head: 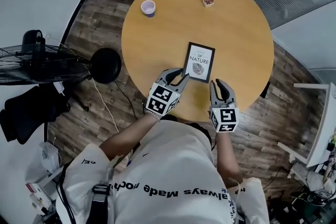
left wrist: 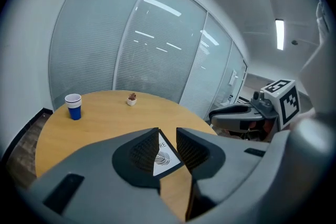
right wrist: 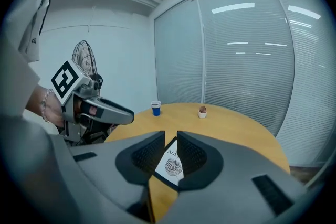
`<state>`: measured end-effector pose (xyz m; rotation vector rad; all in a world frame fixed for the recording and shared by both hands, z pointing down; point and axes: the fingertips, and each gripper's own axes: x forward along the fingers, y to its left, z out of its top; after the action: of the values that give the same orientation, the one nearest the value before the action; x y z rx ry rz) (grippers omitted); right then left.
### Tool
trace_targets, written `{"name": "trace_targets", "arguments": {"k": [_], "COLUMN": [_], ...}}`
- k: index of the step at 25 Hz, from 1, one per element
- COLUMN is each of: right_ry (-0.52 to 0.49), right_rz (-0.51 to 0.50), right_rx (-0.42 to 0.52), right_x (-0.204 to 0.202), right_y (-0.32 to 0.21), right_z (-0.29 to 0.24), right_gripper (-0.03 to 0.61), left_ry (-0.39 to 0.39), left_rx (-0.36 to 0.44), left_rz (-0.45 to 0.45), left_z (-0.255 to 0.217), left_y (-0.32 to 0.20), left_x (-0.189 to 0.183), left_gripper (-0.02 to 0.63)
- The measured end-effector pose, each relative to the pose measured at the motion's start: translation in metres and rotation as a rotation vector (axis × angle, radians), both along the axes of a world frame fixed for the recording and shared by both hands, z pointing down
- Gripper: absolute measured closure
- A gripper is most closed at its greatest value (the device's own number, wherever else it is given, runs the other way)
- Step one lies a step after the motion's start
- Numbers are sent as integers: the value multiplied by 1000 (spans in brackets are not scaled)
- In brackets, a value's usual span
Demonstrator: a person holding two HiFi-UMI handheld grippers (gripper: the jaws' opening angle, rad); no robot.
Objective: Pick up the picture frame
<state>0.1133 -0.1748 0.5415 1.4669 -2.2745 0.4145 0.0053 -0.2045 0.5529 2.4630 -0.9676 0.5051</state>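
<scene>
A black-rimmed picture frame (head: 199, 62) with a white leaf print lies flat on the round wooden table (head: 236, 23), toward its near edge. My left gripper (head: 177, 76) hovers just short of the frame's near left corner, jaws apart with nothing between them. My right gripper (head: 219, 84) stands by the frame's near right corner, also open and empty. In the left gripper view the frame (left wrist: 164, 156) shows through the gap of that gripper (left wrist: 167, 136). The right gripper view likewise shows the frame (right wrist: 172, 164) beyond its gripper (right wrist: 170, 141).
A blue and white paper cup (head: 148, 7) and a small potted plant (head: 208, 0) stand at the table's far side. A floor fan (head: 37, 63) and a black round base (head: 106, 64) sit on the wood floor to the left. Glass walls with blinds lie beyond.
</scene>
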Motion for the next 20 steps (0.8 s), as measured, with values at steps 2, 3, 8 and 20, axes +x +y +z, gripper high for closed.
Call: {"name": "trace_targets", "arguments": {"k": [2, 3, 8, 20], "right_ry": [10, 16, 52, 68], "right_rz": [-5, -6, -9, 6], "right_rx": [-24, -35, -85, -213], "right_x": [2, 3, 9, 21], "right_y": [-1, -1, -7, -31], "right_z": [15, 23, 60, 126], "right_gripper": [508, 505, 497, 477], "left_ry": [-19, -25, -50, -140], "left_rx": [-18, -27, -74, -184], "left_rz": [-2, -7, -19, 16], "left_z": [17, 25, 62, 134], "left_y": [-1, -2, -8, -20], "left_x": [2, 3, 6, 17], "left_gripper": [512, 512, 514, 512]}}
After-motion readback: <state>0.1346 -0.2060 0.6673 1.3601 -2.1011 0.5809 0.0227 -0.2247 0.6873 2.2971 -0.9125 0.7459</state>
